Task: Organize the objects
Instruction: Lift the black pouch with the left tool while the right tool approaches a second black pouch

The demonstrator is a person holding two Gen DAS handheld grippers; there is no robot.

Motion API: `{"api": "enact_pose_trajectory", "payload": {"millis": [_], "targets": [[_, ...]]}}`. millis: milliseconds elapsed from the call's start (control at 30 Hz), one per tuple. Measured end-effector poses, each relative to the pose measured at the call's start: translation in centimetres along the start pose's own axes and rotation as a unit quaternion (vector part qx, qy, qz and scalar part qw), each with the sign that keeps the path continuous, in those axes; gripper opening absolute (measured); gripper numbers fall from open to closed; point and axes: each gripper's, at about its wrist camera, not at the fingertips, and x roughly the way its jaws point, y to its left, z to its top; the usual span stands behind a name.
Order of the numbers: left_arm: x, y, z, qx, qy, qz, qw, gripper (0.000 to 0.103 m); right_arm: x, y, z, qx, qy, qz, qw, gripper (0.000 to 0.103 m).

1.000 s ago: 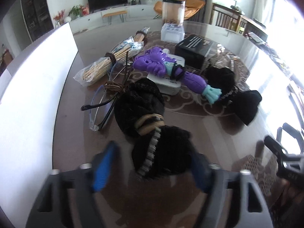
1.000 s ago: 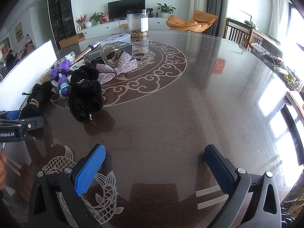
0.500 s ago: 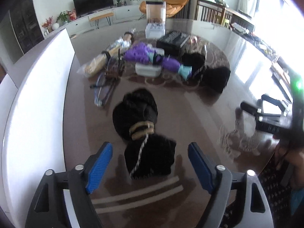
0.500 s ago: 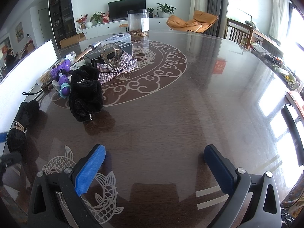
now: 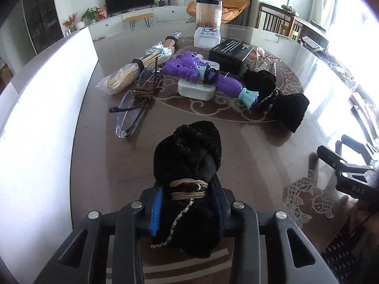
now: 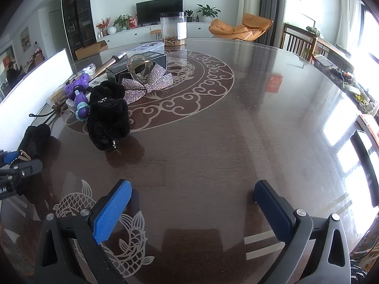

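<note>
A black plush bundle [image 5: 187, 151] tied with tan cord lies on the dark table [image 5: 248, 156], close in front of me. My left gripper [image 5: 188, 203] has the bundle's near half between its jaws. The jaws are closing, and the blue pads [image 5: 156, 210] press on its sides just below the cord. The right wrist view shows the same bundle [image 6: 35, 137] at the far left, in the left gripper [image 6: 19, 165]. My right gripper [image 6: 191, 203] stands open over bare table by the fish inlay, with nothing between its fingers.
A second black plush piece [image 5: 284, 104], a purple toy [image 5: 196, 71] on a white box [image 5: 196, 92], glasses [image 5: 130, 116], a bag of sticks [image 5: 132, 71], a black box [image 5: 229, 54] and a clear jar [image 5: 208, 14] lie farther back. A white board [image 5: 42, 118] borders the left.
The left gripper's jaws spread wide around the bundle as it lay on the table, then closed on it near the cord. The right gripper has not moved.
</note>
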Motion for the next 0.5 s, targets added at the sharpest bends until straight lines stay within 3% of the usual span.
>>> {"api": "enact_pose_trajectory", "payload": {"millis": [500], "targets": [[-1.1,0.0,-2.1,0.015,-0.004,-0.009,0.9998,0.034,0.1,0.5,0.1,-0.008,-0.002,0.013,1.0,0.103]]}}
